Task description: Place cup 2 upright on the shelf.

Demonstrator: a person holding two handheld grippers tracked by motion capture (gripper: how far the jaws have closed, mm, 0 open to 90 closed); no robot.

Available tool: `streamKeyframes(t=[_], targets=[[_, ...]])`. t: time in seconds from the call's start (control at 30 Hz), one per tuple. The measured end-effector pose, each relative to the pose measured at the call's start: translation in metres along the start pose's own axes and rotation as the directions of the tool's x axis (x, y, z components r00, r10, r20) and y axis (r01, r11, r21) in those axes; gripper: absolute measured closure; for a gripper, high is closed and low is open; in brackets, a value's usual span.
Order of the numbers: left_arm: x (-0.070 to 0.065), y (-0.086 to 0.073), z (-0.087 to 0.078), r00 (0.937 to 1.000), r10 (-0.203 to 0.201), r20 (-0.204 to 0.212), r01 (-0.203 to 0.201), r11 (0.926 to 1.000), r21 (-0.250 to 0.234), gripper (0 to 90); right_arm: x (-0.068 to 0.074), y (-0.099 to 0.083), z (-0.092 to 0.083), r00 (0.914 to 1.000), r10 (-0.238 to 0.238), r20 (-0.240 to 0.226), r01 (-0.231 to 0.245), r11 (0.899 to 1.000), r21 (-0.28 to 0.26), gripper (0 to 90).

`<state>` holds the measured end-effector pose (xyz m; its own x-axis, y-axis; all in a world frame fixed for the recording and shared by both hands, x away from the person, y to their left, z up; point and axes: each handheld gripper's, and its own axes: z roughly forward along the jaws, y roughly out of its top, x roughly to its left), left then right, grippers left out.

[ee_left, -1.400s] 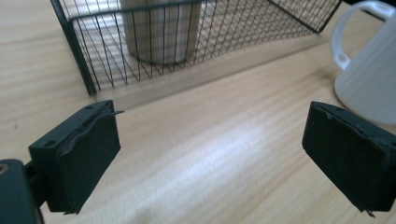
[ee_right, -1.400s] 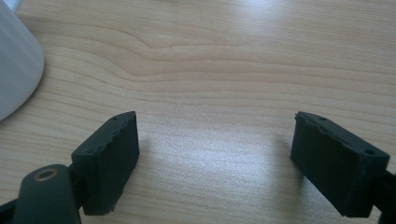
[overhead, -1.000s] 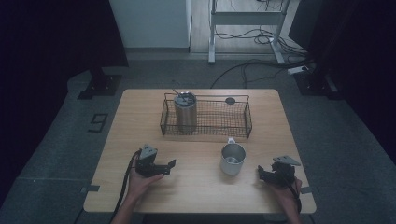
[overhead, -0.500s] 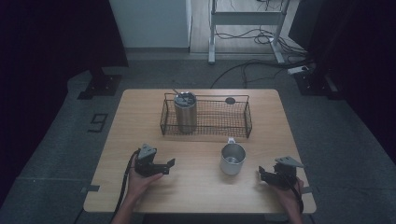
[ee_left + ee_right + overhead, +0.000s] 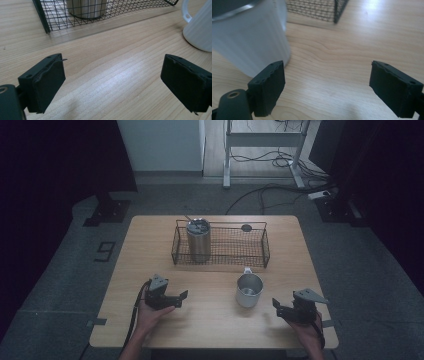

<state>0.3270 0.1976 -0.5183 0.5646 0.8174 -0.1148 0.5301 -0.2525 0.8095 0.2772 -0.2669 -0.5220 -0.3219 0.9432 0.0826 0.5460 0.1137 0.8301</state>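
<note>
A white mug [image 5: 249, 289] stands on the wooden table [image 5: 215, 330], its handle toward the wire basket [image 5: 260, 251]. A steel tumbler [image 5: 198, 241] stands upright in the basket's left end. My left gripper [image 5: 182, 296] rests at the front left, pointing right toward the mug, open; its jaws have just been closing, with nothing between them. In the left gripper view the gripper [image 5: 113, 82] frames bare wood, the mug [image 5: 200, 25] at the upper right. My right gripper [image 5: 276, 305] is to the right of the mug, open with nothing between its jaws, which have just been opening. In the right gripper view the gripper [image 5: 334, 87] has the mug [image 5: 249, 37] close at the left.
A small dark round object [image 5: 246, 227] lies at the basket's back right. The basket's right end holds nothing else. Cables trail from both grippers off the front edge. The basket corner [image 5: 334, 10] is beyond the mug in the right gripper view.
My right gripper has shifted a little beside the mug. The left gripper, the mug and the basket stand as before.
</note>
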Motion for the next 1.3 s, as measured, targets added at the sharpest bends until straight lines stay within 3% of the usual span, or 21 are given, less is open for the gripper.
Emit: streamKeyframes(t=[0.43, 0.73, 1.3], targets=[[-0.004, -0.001, 0.002, 1.0, -0.007, 0.003, 0.007, 0.9999, 0.014, 5.1, 0.022, 0.011, -0.006, 0.997, -0.033, -0.07, 0.031, 0.999, -0.032, 12.9], [-0.002, -0.002, 0.002, 0.9998, -0.021, 0.002, 0.021, 0.9997, 0.016, 5.2, 0.041, 0.02, -0.007, 0.9897, -0.065, -0.128, 0.058, 0.997, -0.054, 12.8], [-0.001, -0.005, 0.002, 0.9994, -0.03, 0.018, 0.029, 0.9993, 0.022, 6.0, 0.057, 0.026, 0.007, 0.9843, -0.088, -0.153, 0.081, 0.995, -0.05, 12.7]])
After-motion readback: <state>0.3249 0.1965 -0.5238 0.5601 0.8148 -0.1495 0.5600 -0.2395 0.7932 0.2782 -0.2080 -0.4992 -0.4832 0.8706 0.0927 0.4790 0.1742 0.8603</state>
